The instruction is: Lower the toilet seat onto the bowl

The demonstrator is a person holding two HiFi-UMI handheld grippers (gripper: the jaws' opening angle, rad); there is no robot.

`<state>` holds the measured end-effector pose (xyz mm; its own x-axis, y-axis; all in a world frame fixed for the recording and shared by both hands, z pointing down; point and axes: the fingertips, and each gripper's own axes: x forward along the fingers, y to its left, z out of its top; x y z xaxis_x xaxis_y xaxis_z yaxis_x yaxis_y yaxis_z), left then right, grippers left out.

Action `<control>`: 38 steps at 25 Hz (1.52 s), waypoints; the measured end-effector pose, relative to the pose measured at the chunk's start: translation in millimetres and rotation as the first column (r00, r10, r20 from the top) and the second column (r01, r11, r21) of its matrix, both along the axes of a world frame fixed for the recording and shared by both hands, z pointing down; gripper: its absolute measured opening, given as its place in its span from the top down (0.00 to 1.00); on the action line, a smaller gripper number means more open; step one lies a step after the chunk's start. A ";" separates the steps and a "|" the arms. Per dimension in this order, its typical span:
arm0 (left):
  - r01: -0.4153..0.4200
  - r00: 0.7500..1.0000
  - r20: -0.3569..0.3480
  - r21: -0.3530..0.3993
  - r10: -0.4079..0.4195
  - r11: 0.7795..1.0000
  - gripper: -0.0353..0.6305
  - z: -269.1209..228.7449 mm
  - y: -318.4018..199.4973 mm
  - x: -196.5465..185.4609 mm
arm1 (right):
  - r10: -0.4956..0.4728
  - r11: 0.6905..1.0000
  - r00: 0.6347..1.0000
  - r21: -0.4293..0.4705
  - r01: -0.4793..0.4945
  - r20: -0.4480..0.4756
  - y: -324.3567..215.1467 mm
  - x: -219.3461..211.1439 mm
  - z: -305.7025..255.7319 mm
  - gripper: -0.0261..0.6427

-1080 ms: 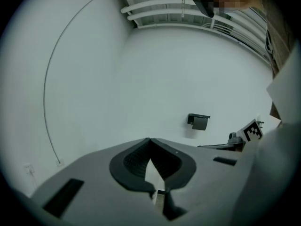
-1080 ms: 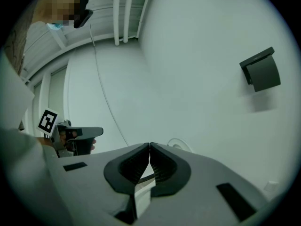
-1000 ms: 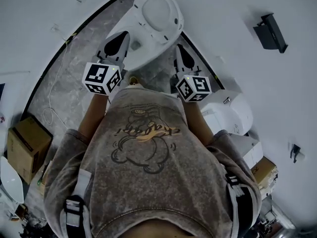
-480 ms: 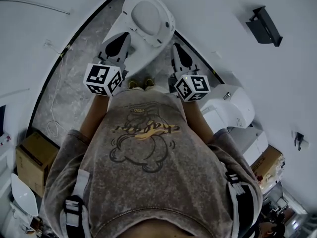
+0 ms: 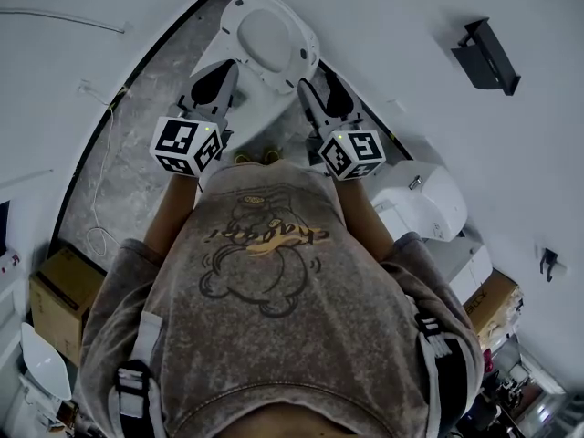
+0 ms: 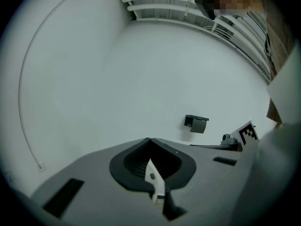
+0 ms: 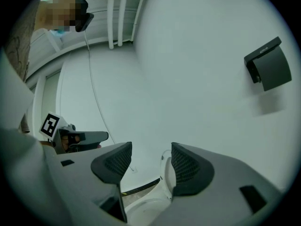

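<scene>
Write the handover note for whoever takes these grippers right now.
Left gripper: shut, empty, beside the bowl.
Right gripper: jaws have just been opening and now stand wide. The toilet seat shows through the gap, pads not on it.
Seat: upright above the bowl.
Done: nothing yet.
Left: take the seat's edge and lower it onto the bowl.

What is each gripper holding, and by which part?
Nothing. Left gripper is shut, empty; right gripper has just opened, toilet seat edge showing between its jaws, ungripped.
</scene>
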<state>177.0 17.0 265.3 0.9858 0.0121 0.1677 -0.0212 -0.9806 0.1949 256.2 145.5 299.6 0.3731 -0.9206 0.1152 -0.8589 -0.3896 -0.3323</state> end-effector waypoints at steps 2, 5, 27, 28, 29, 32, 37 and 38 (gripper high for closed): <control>0.002 1.000 0.000 -0.005 -0.002 1.000 0.93 0.3 -1.3 4.8 | 0.000 1.000 1.000 -0.011 0.000 0.003 -3.2 7.3 6.0 0.57; 0.006 1.000 0.008 -0.011 -0.006 1.000 0.93 1.7 -3.4 10.8 | -0.019 0.998 1.000 -0.053 0.020 0.005 -13.0 21.2 19.3 0.57; 0.108 0.990 0.096 -0.048 -0.103 0.993 0.93 29.9 -38.0 -8.7 | -0.085 0.923 0.995 -0.371 0.097 0.050 -111.2 117.4 155.9 0.57; 0.109 0.990 0.098 -0.050 -0.104 0.993 0.93 30.0 -38.4 -9.3 | -0.086 0.920 0.995 -0.380 0.099 0.050 -112.0 118.5 159.4 0.57; 0.111 0.989 0.099 -0.052 -0.106 0.992 0.93 30.4 -39.2 -9.9 | -0.089 0.916 0.995 -0.388 0.101 0.049 -112.7 119.4 162.4 0.57; 0.118 0.989 0.101 -0.055 -0.112 0.991 0.93 31.4 -42.0 -11.7 | -0.097 0.908 0.994 -0.405 0.106 0.043 -113.9 121.7 168.3 0.57; 0.126 0.988 0.101 -0.064 -0.119 0.990 0.93 30.9 -44.7 -16.0 | -0.118 0.902 0.992 -0.413 0.122 0.035 -113.8 117.7 169.4 0.57; 0.126 0.988 0.102 -0.066 -0.119 0.990 0.93 31.0 -44.7 -16.7 | -0.123 0.901 0.992 -0.415 0.126 0.034 -113.5 115.8 169.8 0.57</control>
